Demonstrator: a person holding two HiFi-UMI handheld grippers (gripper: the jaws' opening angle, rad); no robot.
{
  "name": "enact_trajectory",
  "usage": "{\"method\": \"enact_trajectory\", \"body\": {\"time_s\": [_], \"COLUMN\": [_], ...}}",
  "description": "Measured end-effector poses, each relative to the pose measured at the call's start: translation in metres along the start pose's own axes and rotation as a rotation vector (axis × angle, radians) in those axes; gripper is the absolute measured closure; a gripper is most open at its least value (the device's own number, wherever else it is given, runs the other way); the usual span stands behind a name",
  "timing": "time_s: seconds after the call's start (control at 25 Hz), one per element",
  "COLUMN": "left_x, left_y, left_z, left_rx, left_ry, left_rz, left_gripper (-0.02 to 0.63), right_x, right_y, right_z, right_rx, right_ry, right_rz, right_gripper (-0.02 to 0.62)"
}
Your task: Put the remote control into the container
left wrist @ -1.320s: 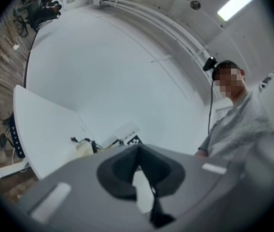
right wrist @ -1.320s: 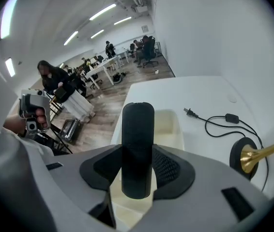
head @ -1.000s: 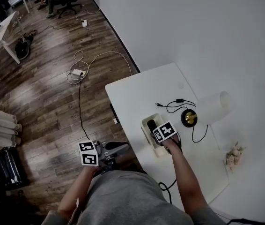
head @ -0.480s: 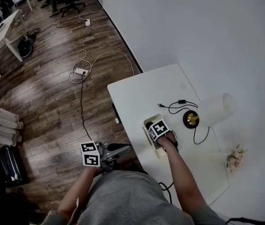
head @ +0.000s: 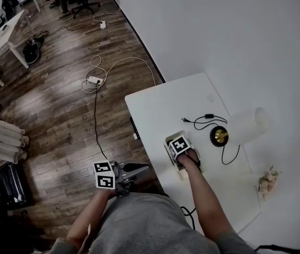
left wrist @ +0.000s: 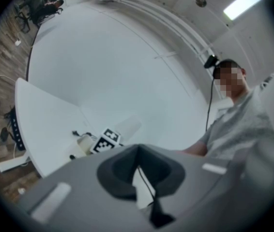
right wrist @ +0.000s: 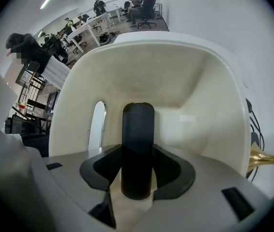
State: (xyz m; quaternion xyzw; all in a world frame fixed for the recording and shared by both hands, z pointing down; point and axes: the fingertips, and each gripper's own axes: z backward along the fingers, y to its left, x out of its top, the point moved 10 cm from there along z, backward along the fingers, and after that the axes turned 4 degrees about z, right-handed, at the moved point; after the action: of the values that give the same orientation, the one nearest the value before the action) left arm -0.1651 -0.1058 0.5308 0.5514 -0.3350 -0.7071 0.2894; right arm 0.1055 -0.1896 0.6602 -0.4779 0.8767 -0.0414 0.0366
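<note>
The right gripper [right wrist: 138, 172] pinches a slim, round-ended matte-black remote control [right wrist: 138, 134] inside the smooth cream container [right wrist: 142, 71]. The left gripper [left wrist: 138, 170] has its jaws pressed together.

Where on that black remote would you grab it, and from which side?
Near its upper end, pinching across the two long sides, coming straight down from above. The remote control is a slim bar hanging upright in the container, whose walls close round it, so only the top is free. The right gripper holds it this way.
</note>
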Motion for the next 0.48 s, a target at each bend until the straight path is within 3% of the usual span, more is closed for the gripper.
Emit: {"method": "enact_trajectory", "body": {"time_s": [0.48], "left_x": [-0.0021], "left_y": [0.0024], "left_z": [0.0059], "left_rx": [0.014], "left_ry": [-0.014], "left_rz": [0.007], "left_gripper": [0.606], "right_x": [-0.0027], "right_y": [0.0015], "right_z": [-0.0094], "right_rx": [0.015], "right_ry": [0.011], "right_rz": [-0.001], "right_gripper": [0.396]}}
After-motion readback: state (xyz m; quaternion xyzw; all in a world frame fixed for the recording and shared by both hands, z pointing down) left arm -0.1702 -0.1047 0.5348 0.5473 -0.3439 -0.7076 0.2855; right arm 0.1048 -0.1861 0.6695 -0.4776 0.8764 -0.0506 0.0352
